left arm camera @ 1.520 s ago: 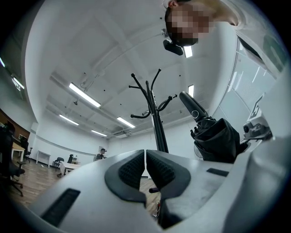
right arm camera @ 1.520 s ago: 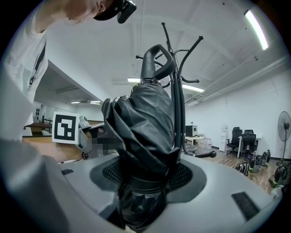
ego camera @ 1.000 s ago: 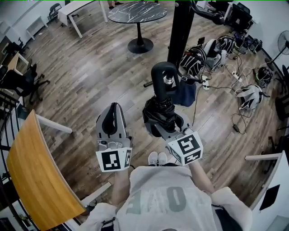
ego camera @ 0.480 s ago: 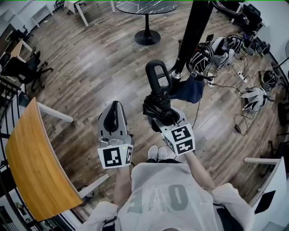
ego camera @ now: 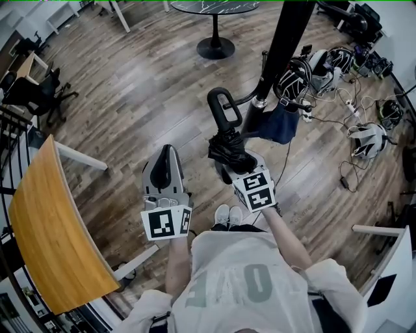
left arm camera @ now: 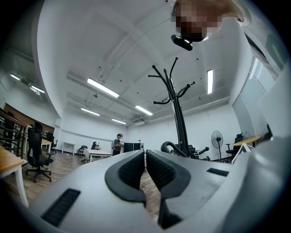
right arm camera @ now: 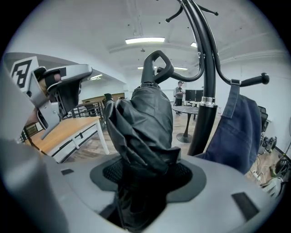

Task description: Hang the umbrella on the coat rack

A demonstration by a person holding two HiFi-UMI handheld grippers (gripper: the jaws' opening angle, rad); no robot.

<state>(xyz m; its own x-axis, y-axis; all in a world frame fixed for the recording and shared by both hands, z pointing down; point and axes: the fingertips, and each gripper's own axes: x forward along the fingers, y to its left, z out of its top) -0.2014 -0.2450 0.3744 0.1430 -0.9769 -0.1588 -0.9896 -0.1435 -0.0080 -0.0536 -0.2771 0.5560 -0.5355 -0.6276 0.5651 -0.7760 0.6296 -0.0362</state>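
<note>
A folded black umbrella (ego camera: 229, 148) (right arm camera: 142, 127) stands upright, its looped handle (ego camera: 221, 107) (right arm camera: 155, 66) on top. My right gripper (ego camera: 235, 162) (right arm camera: 144, 175) is shut on its folded canopy. The black coat rack (ego camera: 281, 49) (right arm camera: 205, 77) rises just right of the umbrella, its hooks branching overhead in the right gripper view; the handle sits left of the pole, apart from it. My left gripper (ego camera: 164, 162) (left arm camera: 145, 169) is shut on nothing, held to the left of the umbrella. In the left gripper view the coat rack (left arm camera: 175, 113) stands ahead with its curved hooks.
A dark blue bag (ego camera: 274, 123) (right arm camera: 236, 129) hangs from a low peg of the rack. A wooden table (ego camera: 49, 234) stands at my left, a round marble table (ego camera: 214, 8) farther off. Helmets and cables (ego camera: 338, 71) litter the floor to the right. A person (left arm camera: 117, 144) stands far off.
The umbrella in my right gripper has moved closer to the coat rack pole, and its handle now sits nearer the peg. The left gripper has stayed alongside, still shut.
</note>
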